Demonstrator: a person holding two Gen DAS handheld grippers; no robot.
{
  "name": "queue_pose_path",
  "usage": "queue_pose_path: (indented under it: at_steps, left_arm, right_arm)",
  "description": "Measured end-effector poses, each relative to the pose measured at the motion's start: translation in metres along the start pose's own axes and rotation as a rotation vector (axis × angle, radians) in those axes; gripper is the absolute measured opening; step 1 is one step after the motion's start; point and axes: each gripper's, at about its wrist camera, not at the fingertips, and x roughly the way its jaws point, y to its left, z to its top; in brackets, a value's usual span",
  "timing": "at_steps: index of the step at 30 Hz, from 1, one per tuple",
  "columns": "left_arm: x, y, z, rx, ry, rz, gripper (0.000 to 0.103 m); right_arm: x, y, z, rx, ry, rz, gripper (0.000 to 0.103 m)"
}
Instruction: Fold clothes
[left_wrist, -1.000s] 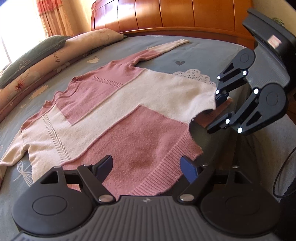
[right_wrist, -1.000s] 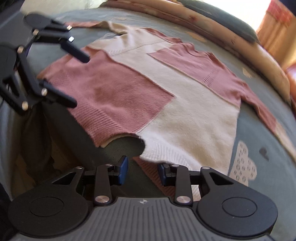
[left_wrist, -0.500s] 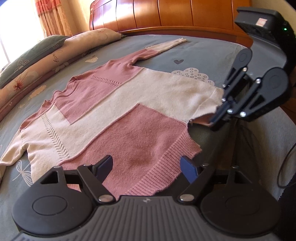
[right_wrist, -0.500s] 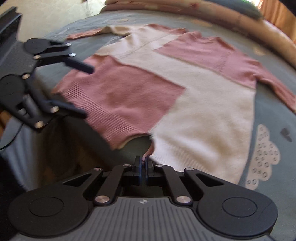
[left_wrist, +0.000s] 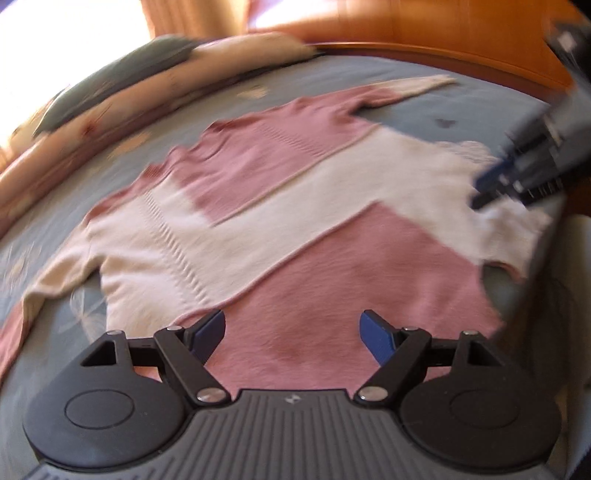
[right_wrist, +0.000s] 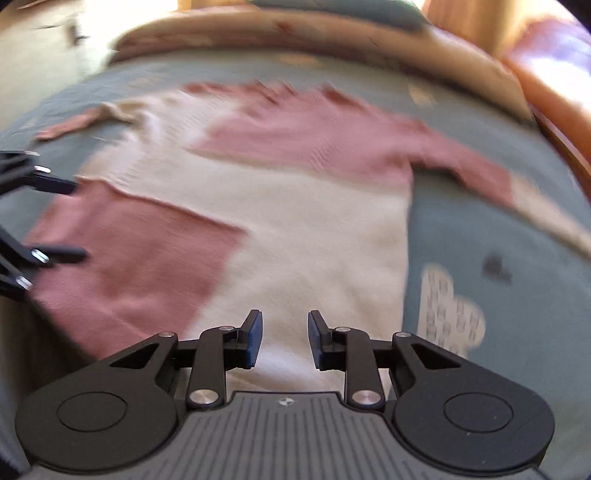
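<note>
No readable text, label, brand or number appears anywhere ahead of or around either set of jaws.

Bright backlight, motion blur, fisheye edges

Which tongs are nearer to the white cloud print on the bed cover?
Right. The right tongs sit over the sweater's cream hem, beside the cloud print. The left tongs are over the pink hem, farther away.

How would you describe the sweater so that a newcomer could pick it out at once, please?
Start from the grey-blue bedspread below the wooden headboard. The sweater lies spread flat across it, sleeves out to both sides. Unlike the printed bedding around it, it is knitted in large pink and cream blocks.
</note>
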Motion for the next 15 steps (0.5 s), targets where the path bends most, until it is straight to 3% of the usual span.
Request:
queue_pose_path:
  at_steps: [1,4,7,11,13,15]
  left_arm:
    - [0.003,0.002,-0.005,-0.025,0.026,0.001,0.080]
    - [0.000,0.005,-0.030,-0.081,0.047,-0.030,0.082]
    - [-0.009,0.016,-0.047,-0.203,0.065,-0.076,0.090]
    - [-0.022,0.020,-0.040,-0.151,0.098,-0.091,0.091]
    - [-0.031,0.031,-0.029,-0.163,0.046,-0.076,0.091]
    - [-0.035,0.048,-0.018,-0.246,-0.007,-0.082,0.091]
  right_arm:
    - [0.003,0.000,-0.007,0.020,0.009,0.003,0.031]
    - [-0.004,0.002,-0.028,0.038,-0.006,0.018,0.051]
    - [-0.016,-0.001,-0.048,0.078,-0.015,0.032,0.058]
    - [-0.020,-0.013,-0.057,0.154,-0.035,0.056,0.060]
    - [-0.017,-0.012,-0.051,0.167,-0.034,0.059,0.066]
    - [-0.014,-0.009,-0.046,0.175,-0.042,0.058,0.068]
